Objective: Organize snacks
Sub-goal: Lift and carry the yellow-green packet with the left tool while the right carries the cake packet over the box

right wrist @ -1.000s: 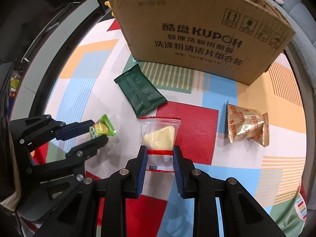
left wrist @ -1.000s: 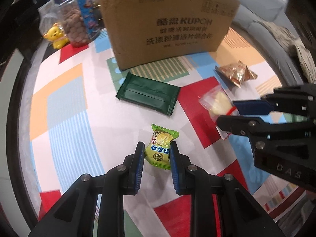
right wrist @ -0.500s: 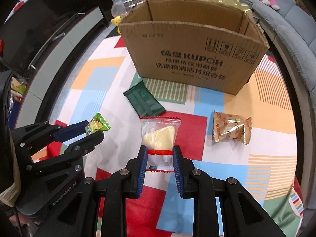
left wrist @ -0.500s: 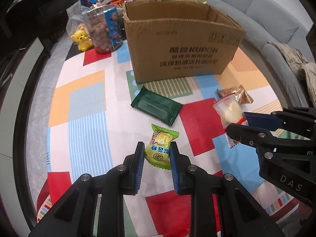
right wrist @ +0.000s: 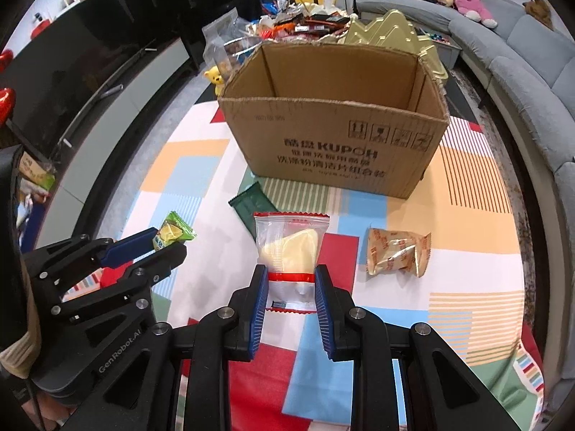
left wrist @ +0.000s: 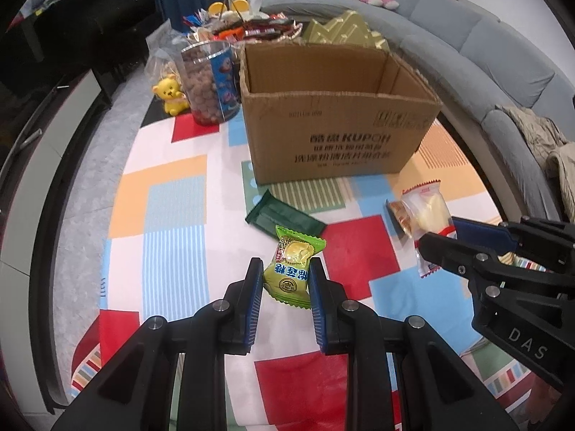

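My left gripper (left wrist: 284, 278) is shut on a green candy packet (left wrist: 291, 269), held above the patterned tablecloth; the same packet (right wrist: 174, 233) shows at the left of the right wrist view. My right gripper (right wrist: 291, 283) is shut on a clear packet with a pale cake and a red band (right wrist: 291, 248), also lifted; the clear packet (left wrist: 427, 212) appears at the right in the left wrist view. An open cardboard box (left wrist: 337, 115) stands behind both; the box (right wrist: 334, 133) shows a bare inside as far as I can see. A dark green bar (left wrist: 284, 215) and a gold packet (right wrist: 397, 251) lie on the cloth.
Behind the box stand a clear jar of round snacks (left wrist: 208, 82), a yellow bear figure (left wrist: 170, 93), a gold tray (right wrist: 391, 32) and a heap of wrapped snacks. A grey sofa (left wrist: 503, 61) curves around the right side. A dark cabinet (right wrist: 107, 36) lines the left.
Both grippers have risen with their packets, so the table looks farther away and the box's open top and the clutter behind it have come into view.
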Demonstrator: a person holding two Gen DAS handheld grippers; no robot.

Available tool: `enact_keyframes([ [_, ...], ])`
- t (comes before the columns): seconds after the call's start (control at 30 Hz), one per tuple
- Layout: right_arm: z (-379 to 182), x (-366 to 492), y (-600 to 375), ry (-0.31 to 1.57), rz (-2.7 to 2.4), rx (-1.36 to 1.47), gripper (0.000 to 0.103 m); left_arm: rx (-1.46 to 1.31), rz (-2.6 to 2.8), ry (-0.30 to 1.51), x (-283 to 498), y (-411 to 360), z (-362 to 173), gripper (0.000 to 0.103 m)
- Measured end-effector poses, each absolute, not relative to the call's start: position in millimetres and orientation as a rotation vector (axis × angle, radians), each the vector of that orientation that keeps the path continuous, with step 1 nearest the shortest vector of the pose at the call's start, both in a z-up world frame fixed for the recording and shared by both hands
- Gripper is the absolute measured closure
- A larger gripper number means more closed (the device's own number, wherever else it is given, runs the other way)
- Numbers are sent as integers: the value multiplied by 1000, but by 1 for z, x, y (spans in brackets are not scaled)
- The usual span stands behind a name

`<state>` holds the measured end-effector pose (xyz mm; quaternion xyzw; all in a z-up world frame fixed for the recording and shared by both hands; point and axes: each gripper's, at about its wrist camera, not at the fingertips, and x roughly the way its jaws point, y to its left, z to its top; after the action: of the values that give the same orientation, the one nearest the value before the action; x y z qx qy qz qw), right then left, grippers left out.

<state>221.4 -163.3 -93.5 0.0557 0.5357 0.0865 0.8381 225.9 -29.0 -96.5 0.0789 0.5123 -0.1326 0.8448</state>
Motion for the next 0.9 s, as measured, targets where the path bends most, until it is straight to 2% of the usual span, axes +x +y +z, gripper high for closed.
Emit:
enact_keyframes([
  [0.9, -29, 237, -192, 982, 151, 150, 76, 108, -268, 941, 256, -55, -27, 77],
])
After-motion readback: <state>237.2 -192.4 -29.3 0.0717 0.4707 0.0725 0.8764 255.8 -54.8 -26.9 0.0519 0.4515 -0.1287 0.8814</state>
